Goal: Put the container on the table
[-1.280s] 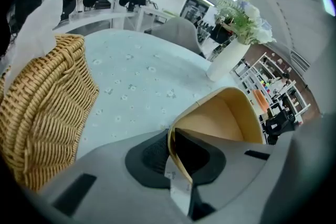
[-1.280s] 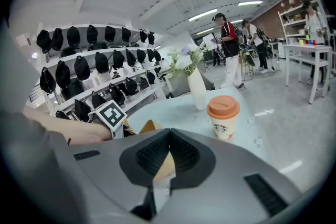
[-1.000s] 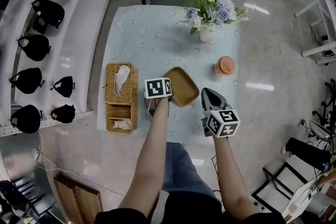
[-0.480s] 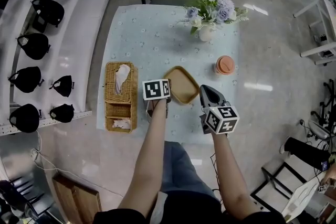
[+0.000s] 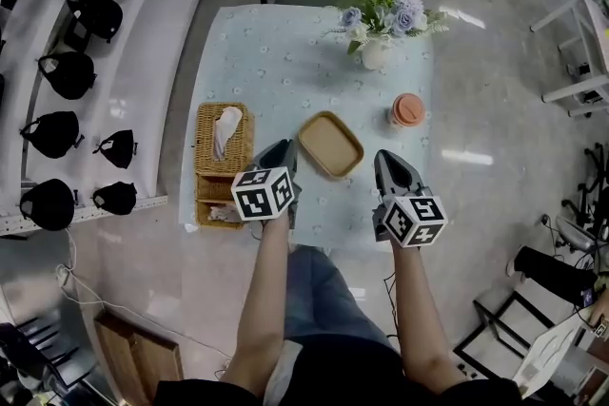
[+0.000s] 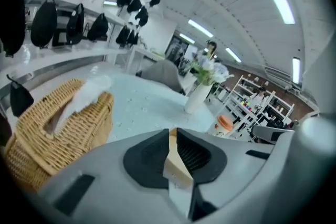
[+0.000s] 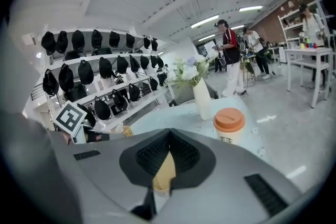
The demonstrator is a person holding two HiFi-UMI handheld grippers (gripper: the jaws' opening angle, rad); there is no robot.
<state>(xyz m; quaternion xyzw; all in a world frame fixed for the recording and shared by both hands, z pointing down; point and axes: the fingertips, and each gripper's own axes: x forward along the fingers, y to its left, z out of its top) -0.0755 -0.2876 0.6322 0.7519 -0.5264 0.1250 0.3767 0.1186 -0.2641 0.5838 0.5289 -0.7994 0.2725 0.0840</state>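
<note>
basket (image 5: 225,147) left, cup (image 5: 406,110) right, tabletop (image 5: 276,62) bare beyond

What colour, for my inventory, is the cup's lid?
Orange lid, clearest in right gripper view.

Grey L claw (image 5: 282,152) & R claw (image 5: 390,162), black pads (image 6: 147,157), b/w marker cubes (image 5: 262,193); blue jeans (image 5: 328,285)

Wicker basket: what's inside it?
White tissue pokes out of the wicker basket's far opening, and more white stuff shows at its near end. The left tool, its empty jaws closing, covers that end's corner. Under the woven top is hidden.
</note>
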